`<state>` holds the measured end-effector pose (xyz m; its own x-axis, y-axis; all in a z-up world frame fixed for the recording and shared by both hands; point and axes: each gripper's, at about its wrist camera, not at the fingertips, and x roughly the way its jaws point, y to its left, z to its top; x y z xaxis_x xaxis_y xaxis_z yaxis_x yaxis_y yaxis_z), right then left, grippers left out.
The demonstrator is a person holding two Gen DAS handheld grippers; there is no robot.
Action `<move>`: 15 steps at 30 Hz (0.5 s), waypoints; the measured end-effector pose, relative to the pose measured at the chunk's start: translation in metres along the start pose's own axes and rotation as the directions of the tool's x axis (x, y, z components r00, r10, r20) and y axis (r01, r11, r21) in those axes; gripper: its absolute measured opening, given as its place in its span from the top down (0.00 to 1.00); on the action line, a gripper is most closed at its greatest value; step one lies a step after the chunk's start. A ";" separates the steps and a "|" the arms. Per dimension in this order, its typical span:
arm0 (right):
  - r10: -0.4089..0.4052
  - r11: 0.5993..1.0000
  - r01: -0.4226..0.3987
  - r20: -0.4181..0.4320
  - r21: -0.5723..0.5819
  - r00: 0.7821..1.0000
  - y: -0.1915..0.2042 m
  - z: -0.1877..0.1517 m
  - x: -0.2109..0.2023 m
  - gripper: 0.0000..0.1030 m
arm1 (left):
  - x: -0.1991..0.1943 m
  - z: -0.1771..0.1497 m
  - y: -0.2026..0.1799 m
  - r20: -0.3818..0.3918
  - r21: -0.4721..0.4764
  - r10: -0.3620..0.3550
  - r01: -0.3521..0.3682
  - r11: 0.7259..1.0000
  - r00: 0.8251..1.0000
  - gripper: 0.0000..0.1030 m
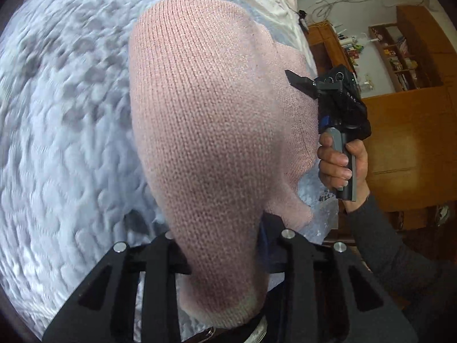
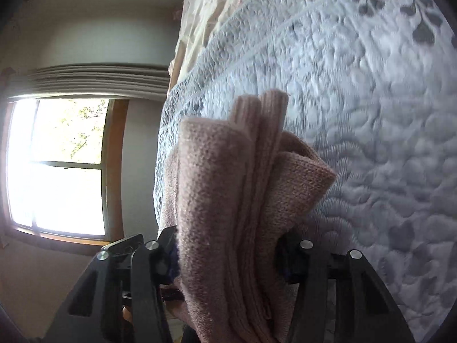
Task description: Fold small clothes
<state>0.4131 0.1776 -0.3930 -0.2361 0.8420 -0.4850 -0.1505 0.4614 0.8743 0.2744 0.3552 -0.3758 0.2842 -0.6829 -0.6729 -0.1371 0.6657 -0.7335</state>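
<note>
On my left, the quilted pale-blue bedspread [image 1: 65,131] fills the view, blurred and dotted with grey leaf shapes. My left claw [image 1: 225,260] is clenched on the pink knit garment [image 1: 211,131]: the fabric rises from between its black fingers [image 1: 160,260] and spreads wide in front of the lens, lifted off the bed and hiding most of what lies behind. A paler band shows at the garment's lower edge, close to the claw's base.

Further right in the same view, my right hand [image 1: 340,163] wraps a grey handle, fingers curled round its front, the thumb side out of sight. The dark sleeve [image 1: 394,251] runs down and outward from the wrist. That handle carries my right claw [image 1: 297,81], one black finger tip lying against the garment's far edge. Behind stand wooden shelves [image 1: 400,60] and a wooden cabinet [image 1: 411,143].

From the right wrist, a bright window [image 2: 60,168] with a wooden frame sits at the left, a folded blind [image 2: 97,81] above it. My right claw [image 2: 228,260] is clamped on the pink knit garment [image 2: 228,188], bunched in several upright folds between the fingers [image 2: 148,263]. The bedspread [image 2: 357,114] sweeps across the right side behind it, tilted steeply in the frame.
</note>
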 end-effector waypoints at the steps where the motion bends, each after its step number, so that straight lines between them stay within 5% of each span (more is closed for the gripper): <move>1: -0.022 1.000 0.022 -0.019 0.007 1.000 -0.004 -0.007 0.014 0.50 | 0.004 -0.011 0.016 -0.008 -0.032 0.006 -0.006 0.999 1.000 0.70; 6: -0.073 0.995 0.074 -0.005 0.065 0.997 -0.023 -0.015 0.016 0.34 | 0.019 -0.025 0.049 0.031 -0.122 0.001 0.003 0.993 1.000 0.50; 9: -0.164 0.986 0.164 0.080 0.003 0.983 0.000 -0.026 -0.026 0.17 | -0.011 -0.028 0.037 0.074 -0.112 0.143 -0.134 0.985 0.987 0.29; 11: -0.206 0.975 0.215 0.143 -0.054 0.968 0.013 -0.040 -0.053 0.17 | -0.049 -0.033 0.021 0.186 -0.092 0.290 -0.277 0.956 0.939 0.23; 13: -0.215 0.970 0.229 0.152 -0.078 0.965 0.018 -0.048 -0.062 0.27 | -0.084 -0.032 0.006 0.297 -0.084 0.253 -0.238 0.968 0.921 0.22; 15: -0.208 0.972 0.219 0.124 -0.083 0.970 0.022 -0.053 -0.050 0.43 | -0.104 -0.022 -0.008 0.368 -0.037 0.133 -0.129 0.991 0.920 0.23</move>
<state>0.3705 0.1303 -0.3504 -0.0789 0.7558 -0.6500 -0.2775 0.6096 0.7425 0.2254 0.4140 -0.3022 0.5925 -0.4289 -0.6819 -0.2073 0.7368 -0.6436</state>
